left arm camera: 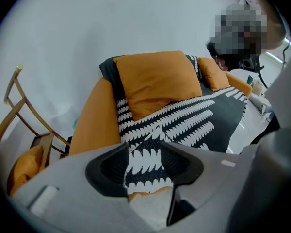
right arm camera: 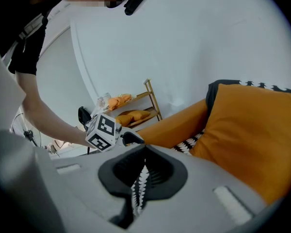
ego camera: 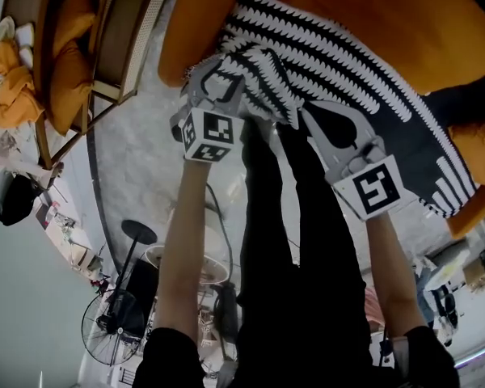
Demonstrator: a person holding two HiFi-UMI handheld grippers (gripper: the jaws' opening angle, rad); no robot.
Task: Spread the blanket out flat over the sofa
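The black-and-white patterned blanket (ego camera: pixel 331 63) lies across the seat of the orange sofa (ego camera: pixel 388 14), with its near edge hanging over the front. My left gripper (ego camera: pixel 226 75) is at the blanket's near left corner. In the left gripper view its jaws (left arm camera: pixel 144 166) stand wide apart with the blanket (left arm camera: pixel 194 123) between them, the pads not pressing on it. My right gripper (ego camera: pixel 311 120) is at the front edge further right. In the right gripper view it (right arm camera: pixel 141 171) is shut on a thin fold of the blanket (right arm camera: pixel 139 188). An orange cushion (left arm camera: pixel 157 79) leans on the backrest.
A wooden rack (ego camera: pixel 73 47) with orange cushions stands left of the sofa's arm (left arm camera: pixel 94 120). A floor fan (ego camera: pixel 113 318) and a round-based stand (ego camera: pixel 137 233) are on the floor behind me at the left. My black-clad legs (ego camera: pixel 291 249) are against the sofa's front.
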